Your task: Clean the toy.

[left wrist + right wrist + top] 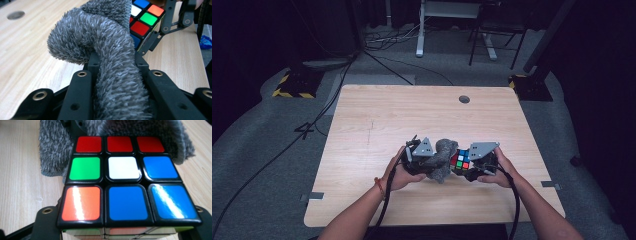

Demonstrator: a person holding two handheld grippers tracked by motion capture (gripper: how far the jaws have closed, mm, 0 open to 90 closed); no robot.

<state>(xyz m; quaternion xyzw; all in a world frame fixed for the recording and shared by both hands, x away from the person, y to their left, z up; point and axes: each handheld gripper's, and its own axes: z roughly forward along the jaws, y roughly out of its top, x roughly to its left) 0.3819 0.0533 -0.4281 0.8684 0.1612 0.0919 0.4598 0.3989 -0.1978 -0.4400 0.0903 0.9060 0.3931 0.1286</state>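
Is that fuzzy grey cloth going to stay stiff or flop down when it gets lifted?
Probably floppy: the grey cloth bends and droops over the left gripper, whose jaws pinch it. Its shaggy pile suggests it is soft and light. It likely won't slip easily, and it drapes against the cube.

No readable txt, labels, brands or nos. anywhere: none on the cube (124, 176), the grey cloth (110, 57) or the table (377, 115).
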